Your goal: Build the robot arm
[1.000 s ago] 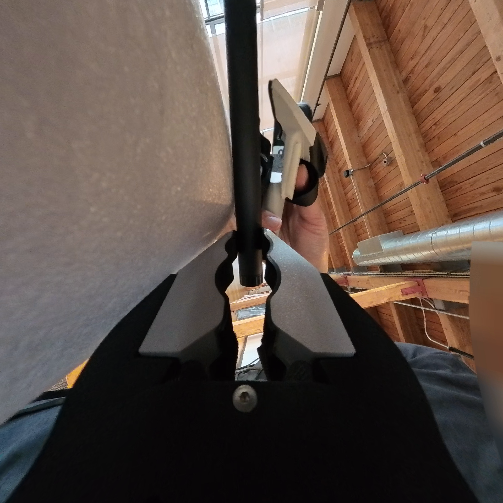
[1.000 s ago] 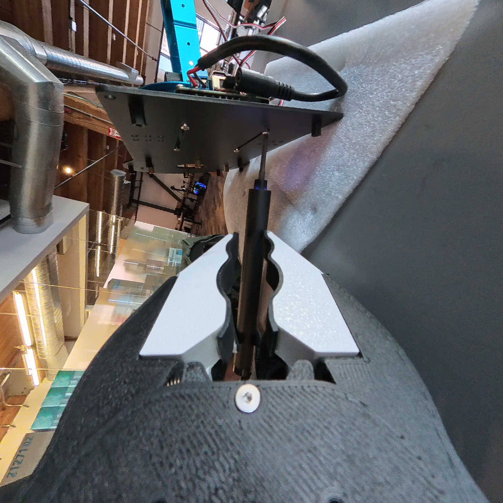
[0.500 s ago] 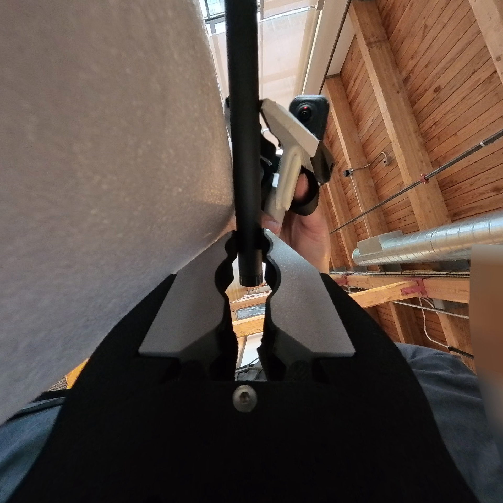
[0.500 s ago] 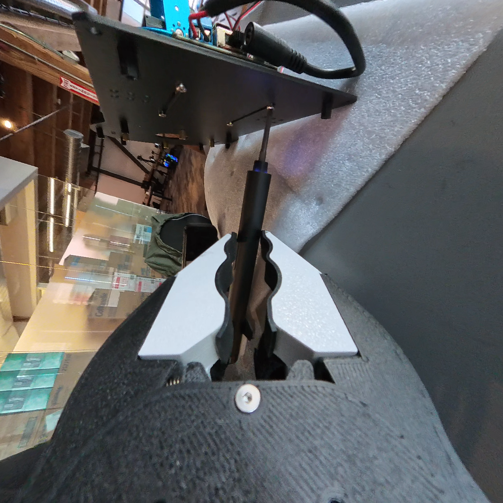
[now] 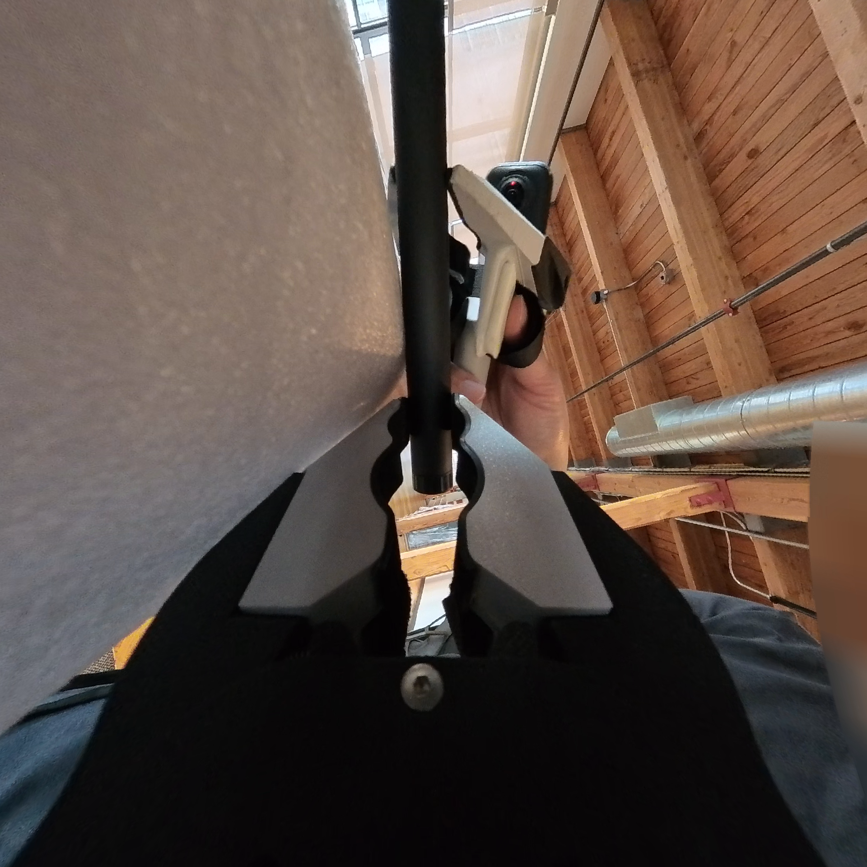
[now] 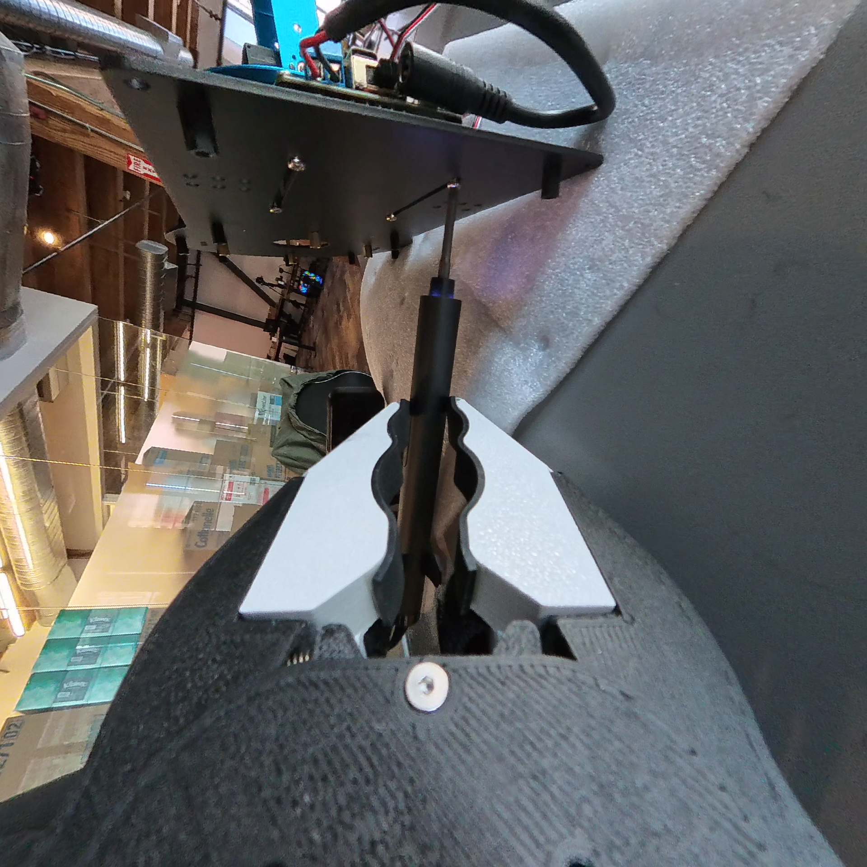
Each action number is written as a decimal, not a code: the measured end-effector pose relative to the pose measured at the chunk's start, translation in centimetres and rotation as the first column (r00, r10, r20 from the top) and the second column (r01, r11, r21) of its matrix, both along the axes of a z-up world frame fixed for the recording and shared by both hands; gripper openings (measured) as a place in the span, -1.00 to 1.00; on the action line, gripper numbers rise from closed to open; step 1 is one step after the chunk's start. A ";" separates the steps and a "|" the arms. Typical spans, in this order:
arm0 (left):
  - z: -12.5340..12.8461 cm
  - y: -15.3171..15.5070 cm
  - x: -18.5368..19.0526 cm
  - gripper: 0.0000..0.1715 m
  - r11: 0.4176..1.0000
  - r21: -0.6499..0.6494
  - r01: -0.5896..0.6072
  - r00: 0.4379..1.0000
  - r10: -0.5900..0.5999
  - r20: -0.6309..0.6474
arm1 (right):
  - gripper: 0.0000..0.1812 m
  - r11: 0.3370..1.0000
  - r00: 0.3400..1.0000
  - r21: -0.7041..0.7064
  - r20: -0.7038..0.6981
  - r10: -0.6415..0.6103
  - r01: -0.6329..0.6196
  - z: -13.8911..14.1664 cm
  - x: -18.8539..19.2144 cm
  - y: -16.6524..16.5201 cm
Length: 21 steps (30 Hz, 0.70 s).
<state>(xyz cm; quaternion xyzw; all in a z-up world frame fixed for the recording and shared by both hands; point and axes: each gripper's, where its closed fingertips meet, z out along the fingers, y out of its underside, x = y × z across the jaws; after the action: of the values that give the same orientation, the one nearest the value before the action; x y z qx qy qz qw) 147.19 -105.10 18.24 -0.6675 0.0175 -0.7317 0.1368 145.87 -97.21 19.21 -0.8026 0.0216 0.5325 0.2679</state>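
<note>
My right gripper (image 6: 429, 406) is shut on a slim black electric screwdriver (image 6: 434, 347). Its thin bit touches a screw (image 6: 452, 184) on the underside of a black plate (image 6: 356, 155), which is tipped up with one corner on white foam (image 6: 610, 211). My left gripper (image 5: 429, 408) is shut on a long black bar (image 5: 420, 234), apparently that plate seen edge-on. The bar's end sits between the fingertips, with the foam (image 5: 187, 281) against its left side. The right gripper (image 5: 497, 262), held in a hand (image 5: 525, 403), shows just right of the bar.
A blue part (image 6: 277, 33), red wires and a thick black cable with its plug (image 6: 539, 56) sit on the plate's top side. A dark grey tabletop (image 6: 703, 422) lies right of the foam. A wooden ceiling and a metal duct (image 5: 750, 413) fill the background.
The right gripper has tilted and shifted while the bit stayed on the screw. In the left view it has turned so its camera faces me. The left gripper has not moved.
</note>
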 end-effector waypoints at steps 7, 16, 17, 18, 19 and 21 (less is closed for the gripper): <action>0.0 0.0 0.0 -0.83 1.000 -0.001 0.001 1.000 -0.001 -0.002 | -0.83 1.000 1.000 0.002 0.004 -0.001 0.001 0.0 0.0 0.0; -0.1 0.0 0.0 -0.83 1.000 -0.001 0.006 1.000 -0.006 -0.006 | -0.84 1.000 1.000 0.016 0.012 -0.011 0.010 0.0 0.1 0.0; -0.1 0.0 0.0 -0.83 1.000 -0.001 0.006 1.000 -0.006 -0.006 | -0.84 1.000 1.000 0.015 0.010 -0.011 0.011 0.0 0.1 0.1; -0.1 0.0 0.0 -0.83 1.000 -0.001 0.007 1.000 -0.007 -0.006 | -0.84 1.000 1.000 0.012 0.005 -0.011 0.011 0.0 0.1 0.1; -0.1 0.0 0.0 -0.83 1.000 -0.001 0.009 1.000 -0.009 -0.006 | -0.83 1.000 1.000 0.010 -0.001 -0.008 0.008 0.0 0.1 0.0; -0.1 0.0 0.0 -0.83 1.000 0.001 0.010 1.000 -0.010 -0.008 | -0.83 1.000 1.000 0.008 -0.006 -0.009 0.010 0.0 0.1 0.1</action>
<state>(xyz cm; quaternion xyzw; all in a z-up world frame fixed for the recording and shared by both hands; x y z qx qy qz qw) 147.18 -105.07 18.16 -0.6702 0.0216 -0.7298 0.1333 145.95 -97.15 19.24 -0.7998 0.0242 0.5339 0.2735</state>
